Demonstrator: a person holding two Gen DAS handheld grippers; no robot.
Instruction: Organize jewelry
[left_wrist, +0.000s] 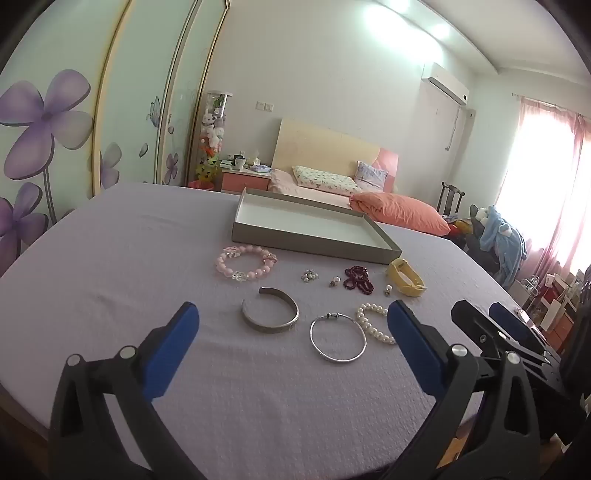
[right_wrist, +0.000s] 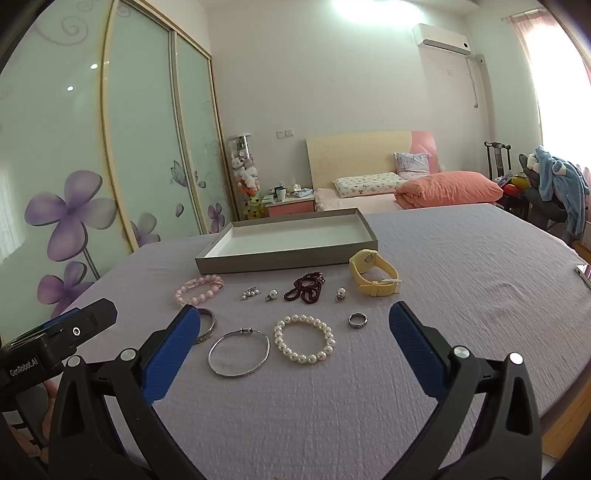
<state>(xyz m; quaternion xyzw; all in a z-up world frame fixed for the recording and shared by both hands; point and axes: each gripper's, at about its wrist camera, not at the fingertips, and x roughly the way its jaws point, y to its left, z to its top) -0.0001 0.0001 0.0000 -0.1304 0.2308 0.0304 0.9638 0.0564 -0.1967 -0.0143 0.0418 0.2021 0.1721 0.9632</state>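
Note:
Jewelry lies on a lilac-covered table (left_wrist: 110, 266). A grey tray (left_wrist: 314, 240) with a white inside stands empty at the back; it also shows in the right wrist view (right_wrist: 273, 260). In front lie a pink bead bracelet (left_wrist: 245, 263), silver cuff (left_wrist: 271, 312), thin silver bangle (left_wrist: 338, 338), pearl bracelet (right_wrist: 303, 339), dark red beads (left_wrist: 358, 278), yellow watch (right_wrist: 373, 272), a ring (right_wrist: 357, 319) and small earrings (right_wrist: 250, 292). My left gripper (left_wrist: 291, 317) is open, above the cuff and bangle. My right gripper (right_wrist: 293, 319) is open, above the bangle and pearls.
A wardrobe with purple flower doors (right_wrist: 74, 206) stands to the left. A bed (right_wrist: 406, 192) with pillows and a pink quilt is behind the table. A chair with clothes (right_wrist: 554, 188) stands by the bright window. A phone-like object (right_wrist: 583, 273) lies at the table's right edge.

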